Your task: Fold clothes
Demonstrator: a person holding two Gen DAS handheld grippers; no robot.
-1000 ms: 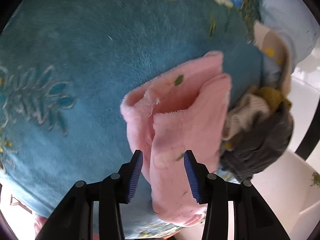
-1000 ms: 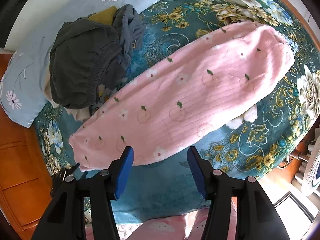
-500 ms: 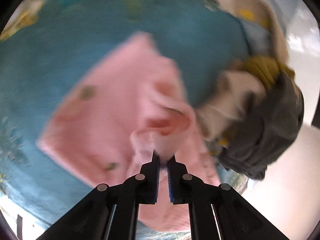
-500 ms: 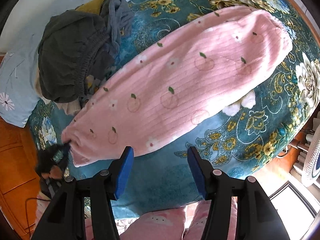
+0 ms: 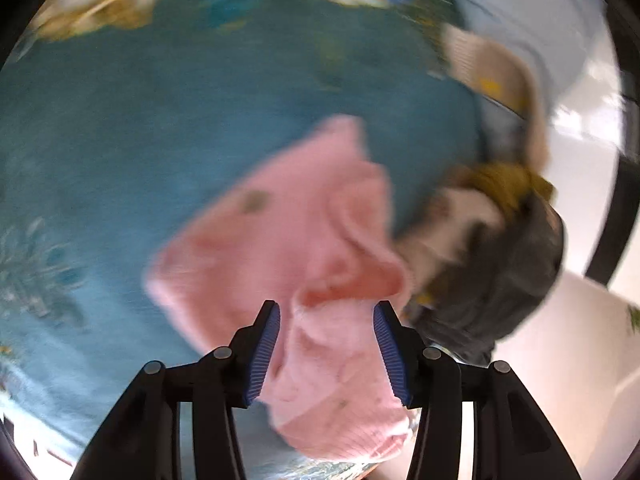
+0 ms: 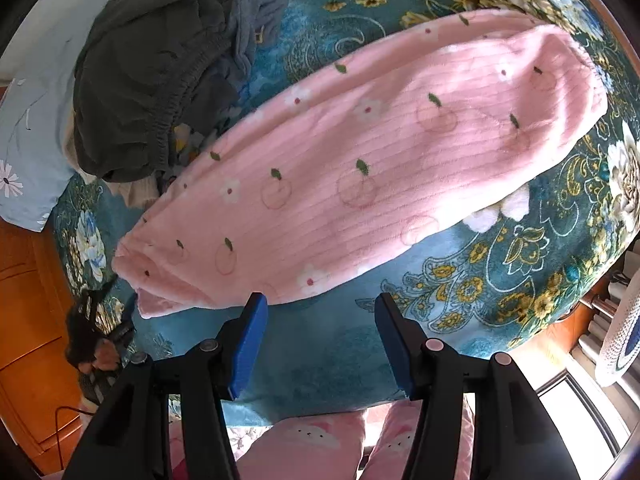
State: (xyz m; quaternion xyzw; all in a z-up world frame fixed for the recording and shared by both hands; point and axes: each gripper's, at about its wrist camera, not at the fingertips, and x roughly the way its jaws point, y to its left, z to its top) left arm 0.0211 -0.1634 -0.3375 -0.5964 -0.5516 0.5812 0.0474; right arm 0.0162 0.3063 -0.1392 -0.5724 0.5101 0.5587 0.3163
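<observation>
Pink fleece pyjama trousers (image 6: 360, 168) with a fruit print lie flat and stretched out on the teal flowered blanket (image 6: 500, 264). In the left wrist view their cuff end (image 5: 312, 264) lies rumpled on the blanket, blurred by motion. My left gripper (image 5: 326, 352) is open, its blue pads either side of the cuff but not closed on it. My right gripper (image 6: 320, 344) is open and empty, hovering above the blanket's near edge just short of the trousers' long side.
A heap of dark grey, yellow and cream clothes (image 6: 160, 80) sits at the far left by a pale blue pillow (image 6: 28, 128); it also shows in the left wrist view (image 5: 500, 260). A wooden bed frame (image 6: 28, 320) is at left, a white fan (image 6: 624, 344) at right.
My left gripper shut on the trouser cuff, pulled it, then opened again and let it go. The right gripper stayed open and moved slightly closer to the trousers.
</observation>
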